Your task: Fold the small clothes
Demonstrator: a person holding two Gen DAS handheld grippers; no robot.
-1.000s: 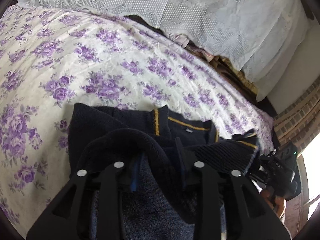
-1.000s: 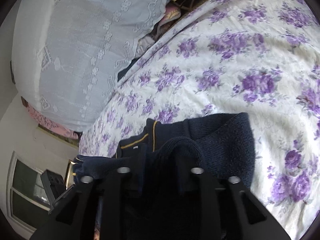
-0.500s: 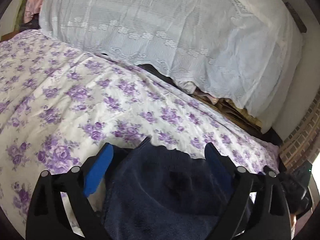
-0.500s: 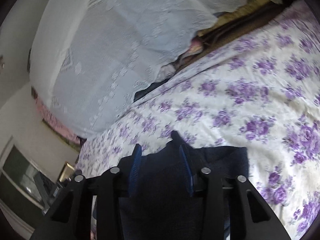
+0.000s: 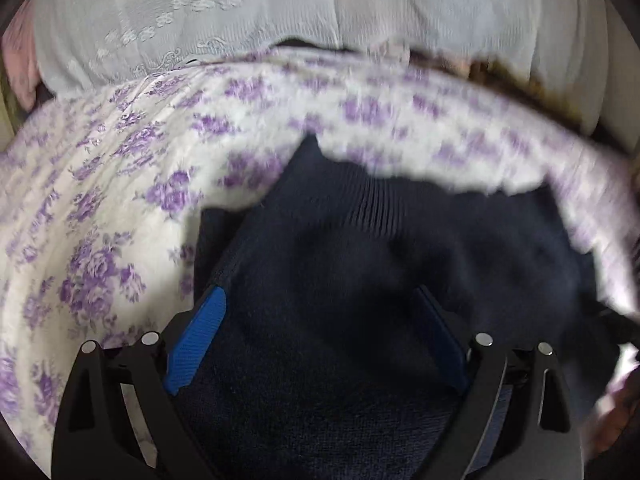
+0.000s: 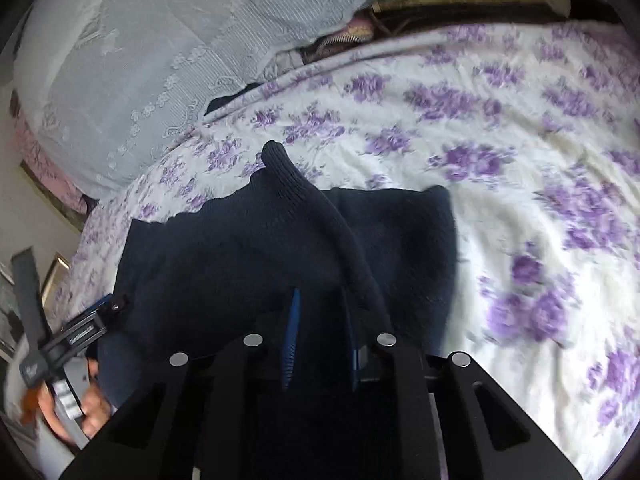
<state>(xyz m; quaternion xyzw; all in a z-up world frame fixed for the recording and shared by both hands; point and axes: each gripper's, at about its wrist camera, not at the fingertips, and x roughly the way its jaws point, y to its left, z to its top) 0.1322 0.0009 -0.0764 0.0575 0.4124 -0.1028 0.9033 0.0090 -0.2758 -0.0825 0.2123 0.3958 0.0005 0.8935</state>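
A dark navy knit sweater [image 5: 360, 264] lies folded on the floral bedsheet [image 5: 100, 200]. My left gripper [image 5: 320, 300] is wide open just above the sweater, its blue pads on either side and nothing held. In the right wrist view the sweater [image 6: 248, 256] lies flat with a ribbed corner [image 6: 280, 164] poking up. My right gripper [image 6: 320, 296] has its jaws a narrow gap apart over the near edge of the sweater, and a ridge of knit runs beside the right pad. The left gripper also shows in the right wrist view [image 6: 96, 320], held by a hand.
A pale lace-covered pile [image 6: 160, 52] rises behind the bed, with assorted fabrics [image 6: 352, 32] tucked under it. The purple-flowered sheet [image 6: 520, 160] spreads to the right of the sweater. A wall and framed object stand at the far left [image 6: 52, 276].
Both grippers let go of the sweater's folded-over edge and pulled back. The left jaws opened wide; the sweater now lies flat and folded on the sheet.
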